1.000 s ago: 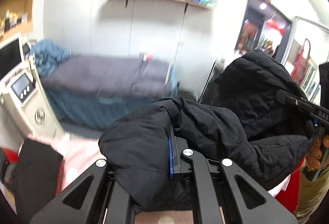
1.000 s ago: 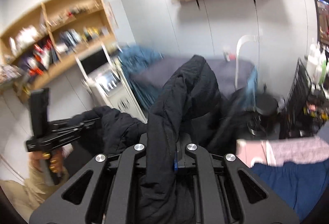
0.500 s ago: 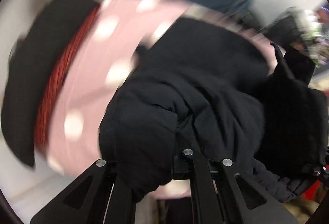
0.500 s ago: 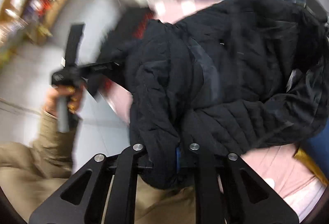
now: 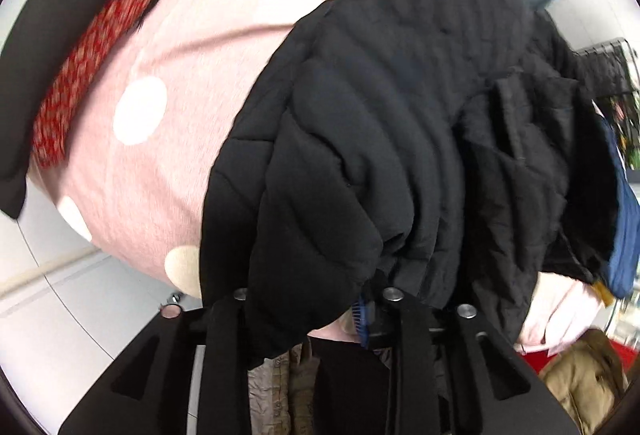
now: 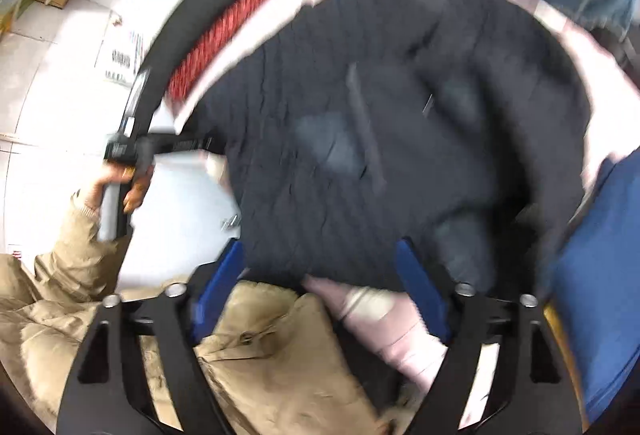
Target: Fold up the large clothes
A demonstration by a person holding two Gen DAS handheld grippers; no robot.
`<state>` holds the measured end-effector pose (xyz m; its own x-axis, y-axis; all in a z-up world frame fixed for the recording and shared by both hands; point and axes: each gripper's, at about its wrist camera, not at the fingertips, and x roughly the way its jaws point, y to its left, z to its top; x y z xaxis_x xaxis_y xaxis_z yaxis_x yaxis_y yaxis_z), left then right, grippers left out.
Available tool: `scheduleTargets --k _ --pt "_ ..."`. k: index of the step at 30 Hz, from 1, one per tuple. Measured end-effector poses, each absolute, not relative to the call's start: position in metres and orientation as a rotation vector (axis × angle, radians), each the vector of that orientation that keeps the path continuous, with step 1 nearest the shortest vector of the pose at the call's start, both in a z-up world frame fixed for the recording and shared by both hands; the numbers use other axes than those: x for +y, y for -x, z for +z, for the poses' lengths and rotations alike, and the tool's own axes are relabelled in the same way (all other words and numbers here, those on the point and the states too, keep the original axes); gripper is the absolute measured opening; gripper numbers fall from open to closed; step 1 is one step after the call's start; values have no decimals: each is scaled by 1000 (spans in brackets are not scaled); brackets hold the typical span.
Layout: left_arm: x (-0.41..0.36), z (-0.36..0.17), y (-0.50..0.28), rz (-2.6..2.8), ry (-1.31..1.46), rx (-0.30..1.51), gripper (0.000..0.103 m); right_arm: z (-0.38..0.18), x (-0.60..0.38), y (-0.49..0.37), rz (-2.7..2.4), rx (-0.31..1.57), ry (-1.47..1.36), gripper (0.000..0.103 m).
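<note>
A black quilted puffer jacket (image 5: 384, 139) lies spread on a pink sheet with white dots (image 5: 168, 75); it also shows in the right wrist view (image 6: 380, 139), blurred. My left gripper (image 5: 360, 311) is shut on the jacket's near hem, the fabric bunched over its fingers. My right gripper (image 6: 320, 267) is open, its blue pads (image 6: 420, 283) apart at the jacket's near edge, holding nothing. The left gripper also shows in the right wrist view (image 6: 160, 147), held by a hand at the jacket's left side.
A black and red patterned cloth (image 5: 76, 47) lies at the sheet's left edge. A blue garment (image 6: 600, 255) lies to the right of the jacket. The person's tan coat (image 6: 260, 355) fills the near foreground. White floor (image 5: 60, 295) lies to the left.
Both grippers swung the jacket down from the air onto the pink sheet. The right gripper has opened and let go of the jacket. The left gripper stays shut on it.
</note>
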<state>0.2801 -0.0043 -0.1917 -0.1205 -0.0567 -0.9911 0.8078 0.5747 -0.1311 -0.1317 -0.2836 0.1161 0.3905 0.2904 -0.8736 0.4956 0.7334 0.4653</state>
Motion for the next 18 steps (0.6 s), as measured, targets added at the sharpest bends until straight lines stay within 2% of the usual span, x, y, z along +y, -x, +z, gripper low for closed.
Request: scheduleTargets --k 2,4,5,6,8,10,11,12,15,18 --pt "-13 -182 -276 -888 -693 1489 44 102 -321 134 -303 1182 -725 86" --pt "-16 -183 -279 -897 -721 1483 46 81 -360 138 -460 1178 -729 86" --pt "-17 -182 -280 -887 -725 1488 51 66 -382 142 -529 1163 -750 86" --pt "-19 -176 -278 -860 -735 1482 65 55 -396 142 -566 1160 -771 86" --pt "-11 -151 -273 -832 -713 1443 77 15 -432 142 -652 1176 -835 86" --pt "-2 -127 -270 -860 -637 1447 81 -23 -460 135 -688 1205 -890 86" --pt "7 -116 -268 -861 -596 1444 91 -38 -472 128 -704 1220 -896 86" --pt "13 -115 -274 -847 -577 1426 96 -47 -485 126 -720 1238 -893 86" --pt "6 -126 -289 -795 -543 1325 96 -81 -507 110 -759 1293 -859 86" --pt "-12 -159 -305 -799 -499 1329 96 -123 -511 90 -717 1446 -828 86"
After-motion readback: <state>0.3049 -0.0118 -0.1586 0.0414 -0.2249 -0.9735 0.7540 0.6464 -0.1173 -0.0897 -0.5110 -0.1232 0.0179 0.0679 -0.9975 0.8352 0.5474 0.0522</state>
